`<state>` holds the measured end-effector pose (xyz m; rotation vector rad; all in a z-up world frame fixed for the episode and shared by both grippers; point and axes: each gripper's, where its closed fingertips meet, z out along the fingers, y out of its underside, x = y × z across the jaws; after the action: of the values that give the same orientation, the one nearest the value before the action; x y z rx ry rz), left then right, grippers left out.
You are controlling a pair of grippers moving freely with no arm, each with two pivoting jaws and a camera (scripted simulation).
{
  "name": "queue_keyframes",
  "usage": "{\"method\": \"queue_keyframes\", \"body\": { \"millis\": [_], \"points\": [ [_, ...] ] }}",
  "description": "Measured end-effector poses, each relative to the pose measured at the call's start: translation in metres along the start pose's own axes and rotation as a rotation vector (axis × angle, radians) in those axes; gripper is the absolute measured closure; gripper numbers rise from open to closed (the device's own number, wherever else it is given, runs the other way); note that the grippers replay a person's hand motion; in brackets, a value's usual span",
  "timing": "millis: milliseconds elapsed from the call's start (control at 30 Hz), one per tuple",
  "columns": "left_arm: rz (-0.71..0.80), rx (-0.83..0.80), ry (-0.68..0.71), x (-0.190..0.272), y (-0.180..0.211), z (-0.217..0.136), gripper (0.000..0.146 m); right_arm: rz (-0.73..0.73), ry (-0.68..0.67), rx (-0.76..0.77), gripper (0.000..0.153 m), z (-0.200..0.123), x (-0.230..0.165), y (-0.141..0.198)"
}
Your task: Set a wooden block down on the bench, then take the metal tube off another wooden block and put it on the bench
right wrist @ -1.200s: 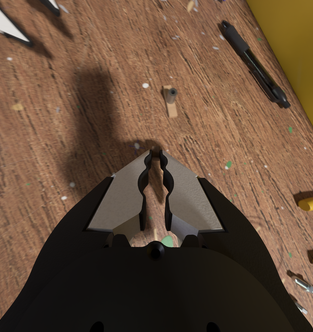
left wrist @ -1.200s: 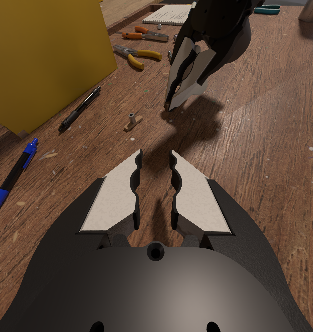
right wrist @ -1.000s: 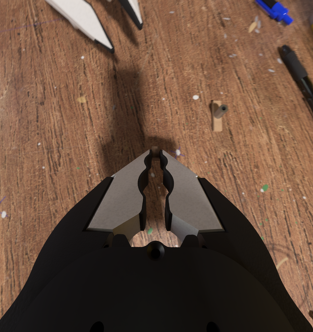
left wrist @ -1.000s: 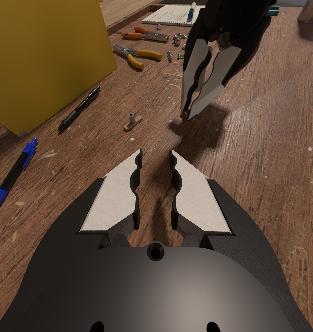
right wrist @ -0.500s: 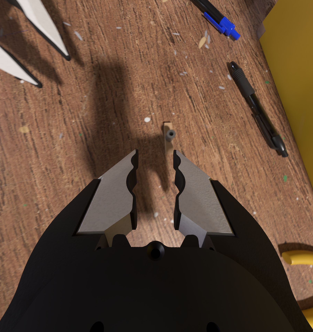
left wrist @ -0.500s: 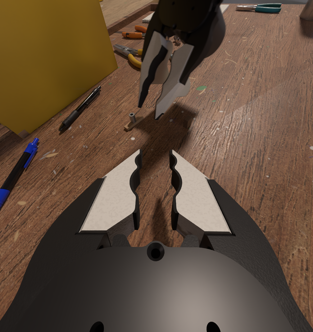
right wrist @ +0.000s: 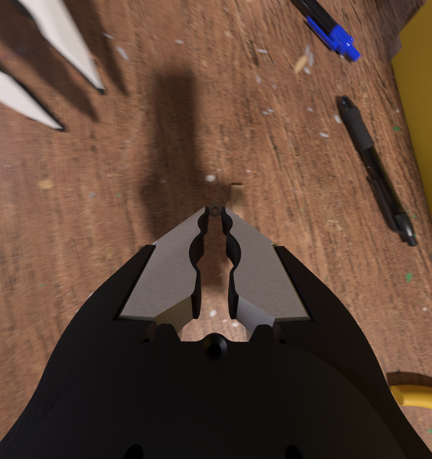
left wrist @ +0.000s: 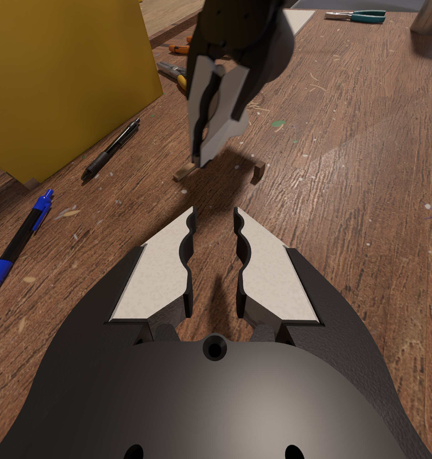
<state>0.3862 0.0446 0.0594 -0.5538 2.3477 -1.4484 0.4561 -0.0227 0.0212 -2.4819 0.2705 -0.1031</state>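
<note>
- Right tool (right wrist: 215,214): fingers drawn in, tips clenched on the metal tube (right wrist: 215,210). In the right wrist view the tube shows end-on, as a small dark ring pinched at the very tips.
- Left wrist view: the right tool (left wrist: 198,159) points steeply down at the counter (left wrist: 346,173), its tips at one end of the flat wooden block (left wrist: 183,172). Whether the tube still touches this block cannot be told; the fingers cover it.
- The flat wooden block (right wrist: 236,196) lies on the counter just beyond the right tool's tips in the right wrist view, blurred.
- A second, smaller wooden block (left wrist: 259,169) stands on the counter apart from the first, on the far side of the tool's shadow.
- Left tool (left wrist: 214,211): released, fingers spread, nothing between them. It hangs over bare counter, short of both blocks.
- Other items on the counter: a black pen (left wrist: 112,149) beside a yellow box (left wrist: 61,74), a blue pen (left wrist: 16,246) nearer the left tool, yellow-handled pliers (left wrist: 176,73), and teal-handled pliers (left wrist: 358,17) at the far edge.
</note>
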Motion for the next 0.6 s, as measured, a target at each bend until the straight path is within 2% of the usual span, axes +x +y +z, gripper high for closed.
{"method": "queue_keyframes", "body": {
  "millis": [200,333,433,600],
  "points": [
    [0.03,-0.015,0.013,0.006,0.002,0.002,0.117,-0.099,-0.095,0.123,0.143,-0.043,-0.093,0.01],
    [0.083,-0.032,0.072,0.022,0.003,0.005,0.116,-0.134,-0.112,0.13,0.143,-0.052,-0.143,0.029],
    [0.152,-0.046,0.127,0.042,0.004,0.009,0.115,-0.154,-0.103,0.086,0.143,-0.046,-0.162,0.047],
    [0.268,-0.083,0.163,0.07,0.008,0.016,0.117,-0.153,-0.09,0.055,0.143,-0.035,-0.17,0.058]
  ]
}}
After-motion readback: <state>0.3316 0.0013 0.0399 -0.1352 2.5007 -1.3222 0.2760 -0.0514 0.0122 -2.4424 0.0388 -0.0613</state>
